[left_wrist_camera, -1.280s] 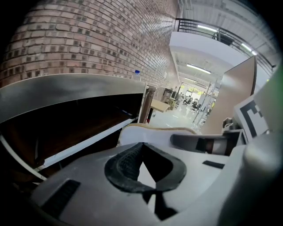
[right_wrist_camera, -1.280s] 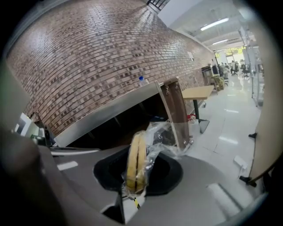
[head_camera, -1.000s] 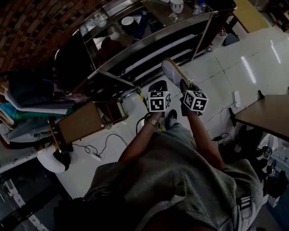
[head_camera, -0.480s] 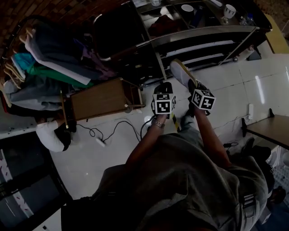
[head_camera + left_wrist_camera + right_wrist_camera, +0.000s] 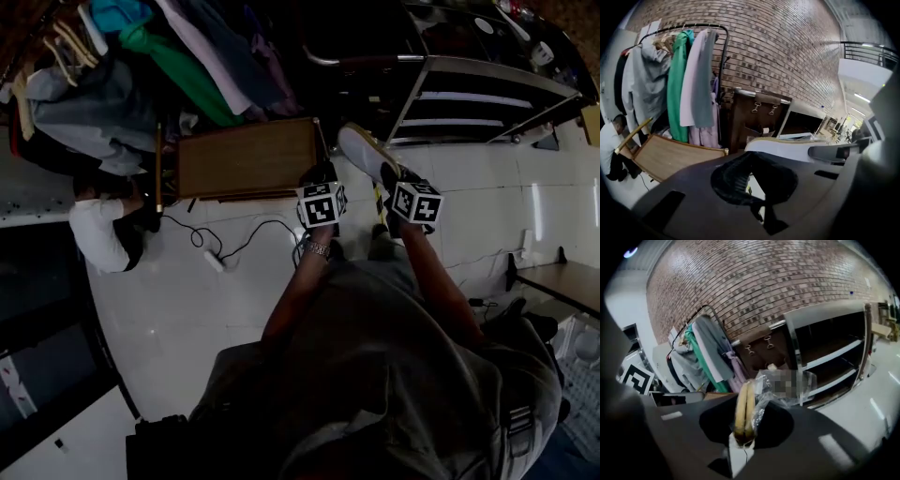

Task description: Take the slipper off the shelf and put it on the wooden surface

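My right gripper (image 5: pixel 389 183) is shut on the slipper (image 5: pixel 366 152), whose white sole with a yellow edge sticks out ahead of it. The right gripper view shows the slipper (image 5: pixel 744 408) wrapped in clear plastic, pinched between the jaws of that gripper (image 5: pixel 743 432). The wooden surface (image 5: pixel 246 157), a low brown board, lies just ahead and to the left of both grippers. My left gripper (image 5: pixel 317 178) hovers at its near right corner, jaws together and holding nothing (image 5: pixel 757 187). The left gripper view has the board (image 5: pixel 665 157) at lower left and the slipper's sole (image 5: pixel 787 149) to the right.
The metal shelf (image 5: pixel 487 89) stands at upper right. A clothes rack with hanging garments (image 5: pixel 141 66) rises behind the board. A person in white (image 5: pixel 101 234) crouches at its left end. A cable and power strip (image 5: pixel 217 258) lie on the white floor. A table (image 5: pixel 562 281) is at right.
The view has swung left, away from the shelf. The wooden board has come from the left to just ahead of the grippers. The right gripper still carries the slipper.
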